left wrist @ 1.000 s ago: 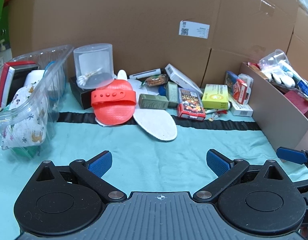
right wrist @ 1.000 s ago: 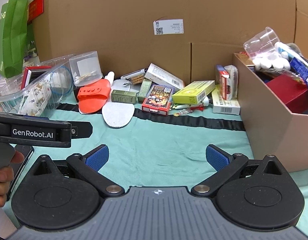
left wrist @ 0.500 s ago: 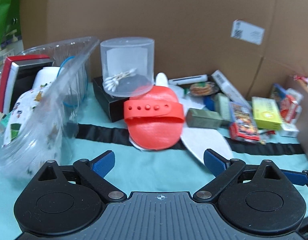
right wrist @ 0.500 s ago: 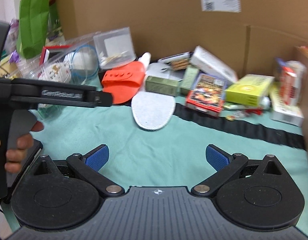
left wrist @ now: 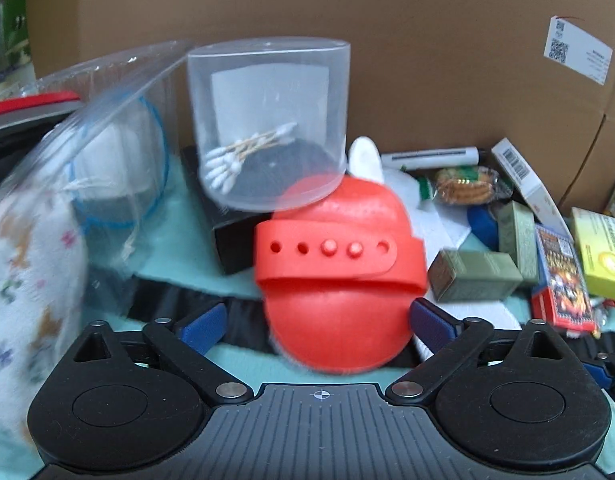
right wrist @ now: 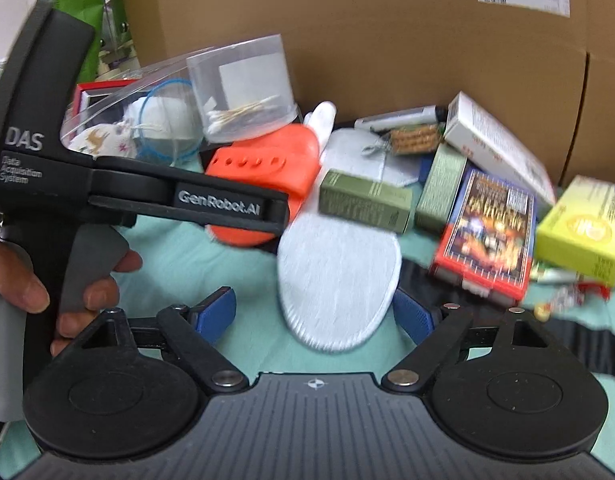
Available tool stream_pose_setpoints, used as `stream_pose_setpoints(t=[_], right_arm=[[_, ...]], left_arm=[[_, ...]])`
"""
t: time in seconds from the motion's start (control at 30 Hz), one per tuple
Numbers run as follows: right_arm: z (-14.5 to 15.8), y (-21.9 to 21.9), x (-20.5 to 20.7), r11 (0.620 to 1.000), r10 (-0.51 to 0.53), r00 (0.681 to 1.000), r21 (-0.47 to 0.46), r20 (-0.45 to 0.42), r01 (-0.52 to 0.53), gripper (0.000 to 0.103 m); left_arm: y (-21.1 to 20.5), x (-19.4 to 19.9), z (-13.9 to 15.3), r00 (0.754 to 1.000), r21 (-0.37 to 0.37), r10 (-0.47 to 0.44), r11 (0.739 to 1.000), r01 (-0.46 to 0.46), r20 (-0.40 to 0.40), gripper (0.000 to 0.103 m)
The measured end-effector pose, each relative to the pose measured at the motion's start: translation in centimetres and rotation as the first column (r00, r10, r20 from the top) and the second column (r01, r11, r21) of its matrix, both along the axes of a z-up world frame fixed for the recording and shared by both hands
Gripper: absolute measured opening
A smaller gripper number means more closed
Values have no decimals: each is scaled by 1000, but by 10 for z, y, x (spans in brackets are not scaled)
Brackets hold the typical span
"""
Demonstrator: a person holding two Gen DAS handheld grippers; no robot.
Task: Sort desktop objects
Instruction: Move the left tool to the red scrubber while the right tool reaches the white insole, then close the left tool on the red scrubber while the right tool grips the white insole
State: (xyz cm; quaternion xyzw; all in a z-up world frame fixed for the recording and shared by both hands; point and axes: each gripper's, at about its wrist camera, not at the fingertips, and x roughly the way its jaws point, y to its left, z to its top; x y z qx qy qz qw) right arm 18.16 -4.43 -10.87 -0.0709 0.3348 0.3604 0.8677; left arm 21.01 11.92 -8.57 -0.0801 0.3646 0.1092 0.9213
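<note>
A red rubber brush with a holed strap lies on the teal cloth, partly under a clear tub of cotton swabs. My left gripper is open, its blue fingertips on either side of the brush's near end. The brush also shows in the right wrist view, behind the left gripper's body. My right gripper is open around the near end of a white insole. An olive box lies on the insole's far part.
A clear plastic bin of cloth items stands at the left. Boxes lie at the right: a red card pack, a yellow-green box, a white box. A cardboard wall closes the back.
Both grippers moved forward and left toward the pile. The left one now straddles the red brush; the right one now straddles the white insole. Both stayed open.
</note>
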Motion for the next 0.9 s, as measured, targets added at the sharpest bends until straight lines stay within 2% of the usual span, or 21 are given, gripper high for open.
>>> stream_pose_setpoints(t=[0.07, 0.1, 0.3, 0.57, 0.73, 0.9], right_arm=[[0, 0, 1, 999, -24, 999, -26, 32, 25, 70], [0, -2, 2, 999, -17, 999, -27, 32, 18, 70], [2, -13, -4, 1000, -18, 1000, -5, -4, 18, 67], [12, -67, -46, 999, -4, 996, 43, -88, 8, 67], [17, -98, -82, 1000, -12, 994, 2, -104, 12, 69], [15, -106, -110, 998, 2, 997, -60, -82, -7, 74]], left_arm=[[0, 5, -1, 1000, -30, -22, 999, 22, -8, 89], [-1, 5, 0, 1000, -49, -29, 998, 29, -4, 82], [-12, -10, 3, 998, -34, -59, 998, 58, -4, 80], [-36, -64, 15, 986, -96, -163, 982, 161, -23, 80], [-52, -106, 16, 970, -82, -242, 968, 239, -35, 80], [-48, -137, 10, 971, -100, -237, 968, 232, -40, 81]])
